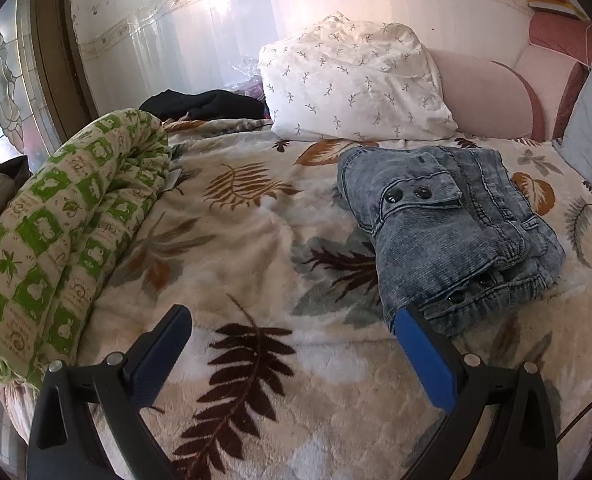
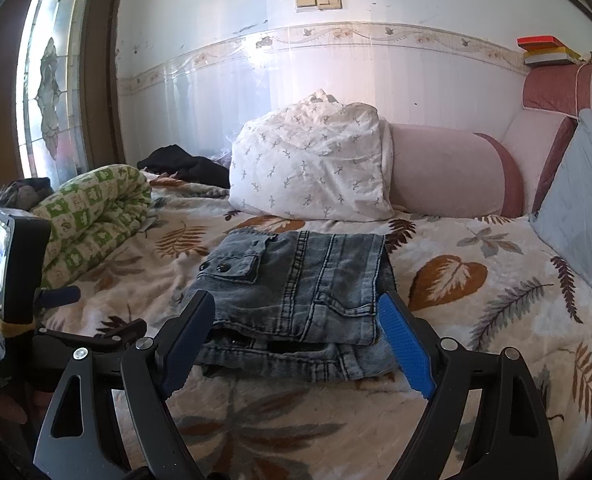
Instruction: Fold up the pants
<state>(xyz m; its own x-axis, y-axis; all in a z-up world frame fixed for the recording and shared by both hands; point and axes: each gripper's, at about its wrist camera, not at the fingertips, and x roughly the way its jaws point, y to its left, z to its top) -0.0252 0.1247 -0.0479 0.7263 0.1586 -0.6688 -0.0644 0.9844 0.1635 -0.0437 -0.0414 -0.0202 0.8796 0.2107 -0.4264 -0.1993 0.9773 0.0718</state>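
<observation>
Leaf-print blanket [image 2: 475,264], folded jeans [image 2: 296,292], both tongs [image 1: 292,332] [image 2: 296,320] agape, empty, no legible writing.

Bed [image 2: 435,276] under a leaf-print blanket, laundry spread on top.
Folded denim pants [image 2: 296,280] lie just ahead of the right gripper [image 2: 297,316]; a white pillow [image 2: 311,160] beyond them, a rolled green-checked quilt [image 2: 96,208] off to its left, dark clothes [image 2: 184,164] farther back.
</observation>
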